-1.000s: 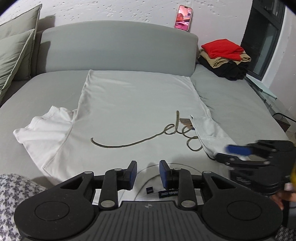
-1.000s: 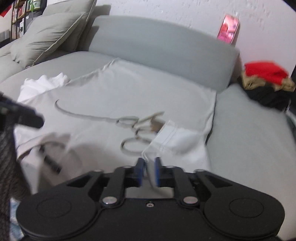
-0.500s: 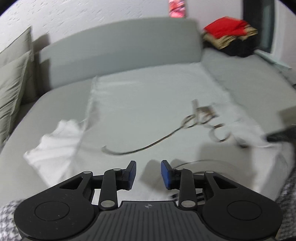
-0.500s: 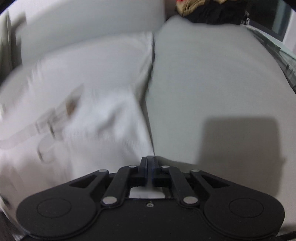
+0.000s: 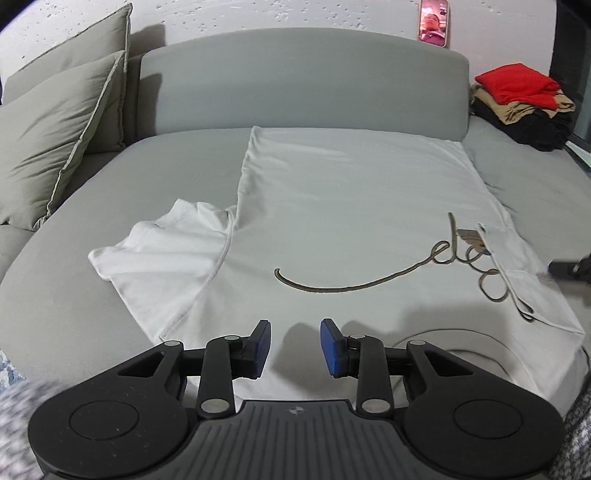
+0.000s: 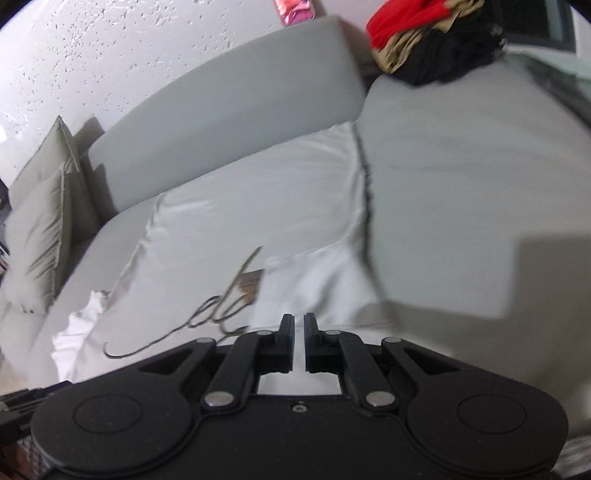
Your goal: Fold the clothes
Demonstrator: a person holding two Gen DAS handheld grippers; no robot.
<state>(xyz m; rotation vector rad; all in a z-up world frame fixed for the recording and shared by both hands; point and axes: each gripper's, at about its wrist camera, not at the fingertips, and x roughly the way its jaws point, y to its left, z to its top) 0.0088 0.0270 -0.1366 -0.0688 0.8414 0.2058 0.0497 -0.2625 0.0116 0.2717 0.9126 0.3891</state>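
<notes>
Left wrist view shows the white T-shirt (image 5: 351,206) spread flat on the grey sofa (image 5: 303,88), its right sleeve (image 5: 517,273) folded inward, the left gripper (image 5: 294,349) wide open above the collar, the right gripper (image 6: 298,341) slightly parted, empty.

A: What setting am I operating in?
B: A home living room: I see a grey sofa (image 5: 303,96), olive cushions (image 5: 62,136), a stack of folded clothes (image 5: 524,99), and a phone (image 5: 434,22) propped against the textured wall (image 5: 258,14).
</notes>
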